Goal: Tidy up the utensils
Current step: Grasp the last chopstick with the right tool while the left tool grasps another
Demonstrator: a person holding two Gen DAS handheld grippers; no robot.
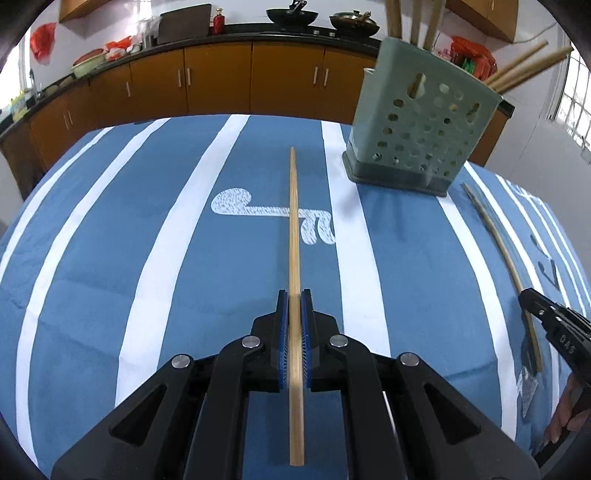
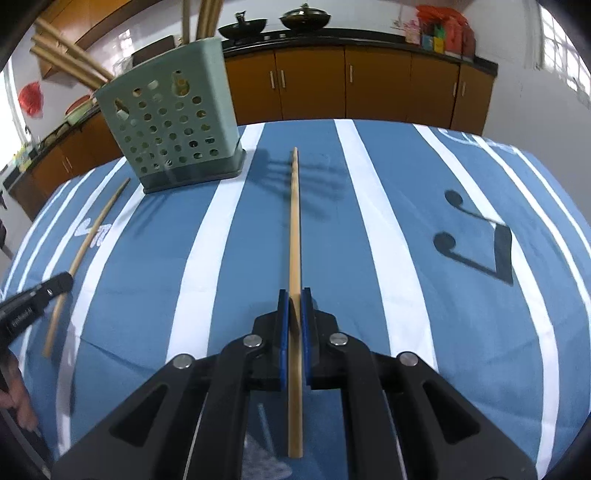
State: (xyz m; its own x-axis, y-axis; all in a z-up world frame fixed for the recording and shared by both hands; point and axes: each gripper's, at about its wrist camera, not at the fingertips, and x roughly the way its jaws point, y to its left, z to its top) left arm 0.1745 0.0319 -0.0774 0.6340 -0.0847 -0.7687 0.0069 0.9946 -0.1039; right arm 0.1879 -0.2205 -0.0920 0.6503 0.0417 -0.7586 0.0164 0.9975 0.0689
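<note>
Partway through. Several chopsticks already upright in the green perforated holder (image 1: 424, 125) at the table's far side. Left gripper (image 1: 294, 295) pinched one chopstick (image 1: 293, 221); right gripper (image 2: 294, 295) pinched another chopstick (image 2: 294, 221). Both left to drop in.

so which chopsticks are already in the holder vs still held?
The angled bunch and upright ones sticking out of the green holder are in. One chopstick is clamped in the left gripper, another in the right gripper.

Chopsticks (image 1: 428, 22) in the green holder (image 1: 417, 122) run past the frame's top.
</note>
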